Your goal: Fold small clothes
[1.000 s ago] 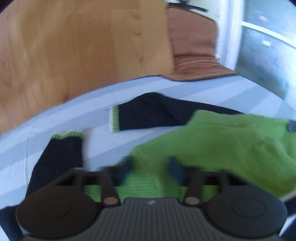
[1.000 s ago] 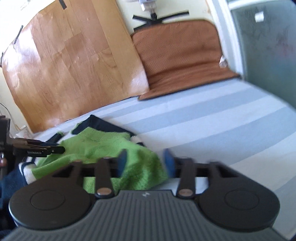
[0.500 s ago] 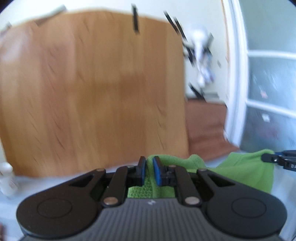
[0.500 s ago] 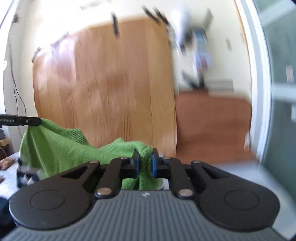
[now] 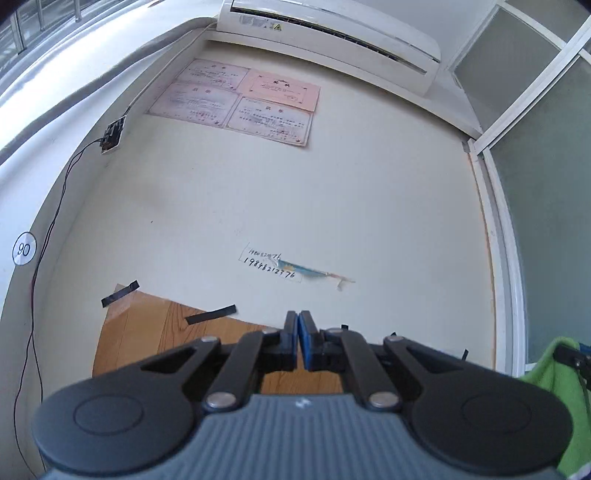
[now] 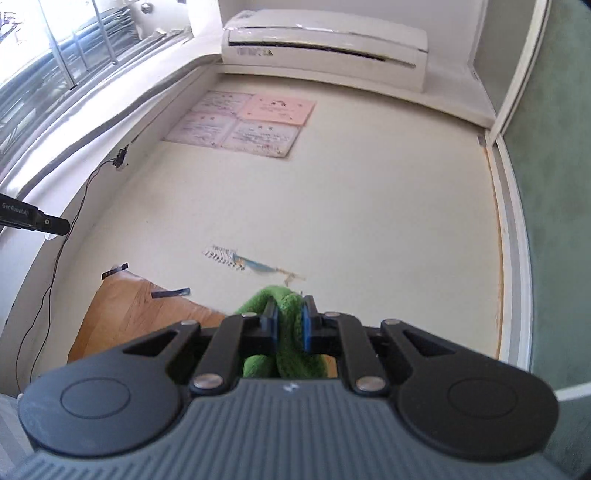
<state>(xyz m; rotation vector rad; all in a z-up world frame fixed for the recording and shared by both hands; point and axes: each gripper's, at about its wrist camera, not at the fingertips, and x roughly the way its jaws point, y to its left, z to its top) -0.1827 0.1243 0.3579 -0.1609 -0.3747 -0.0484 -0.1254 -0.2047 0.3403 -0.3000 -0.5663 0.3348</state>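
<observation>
Both grippers are raised and point up at the wall. My right gripper [image 6: 289, 320] is shut on a bunched fold of the green knit sweater [image 6: 291, 347]. The sweater also shows in the left wrist view [image 5: 554, 402] at the far right, hanging from the right gripper's tip [image 5: 570, 356]. My left gripper [image 5: 298, 325] has its jaws pressed together; no cloth shows between them, and whether it holds any below is hidden. The left gripper's tip [image 6: 44, 223] shows at the left edge of the right wrist view. The table and the sweater's dark sleeves are out of view.
A cream wall fills both views, with an air conditioner [image 5: 332, 33] on top, framed certificates [image 5: 240, 99] and a taped note [image 5: 273, 266]. A wooden board [image 5: 162, 339] leans below. A frosted glass partition [image 5: 546, 221] stands at the right. A cable [image 5: 48, 236] runs down the left.
Both grippers closed on the green sweater on the striped table, then swung up steeply. The views went from the table to the wall. Cloth no longer shows in the left jaws.
</observation>
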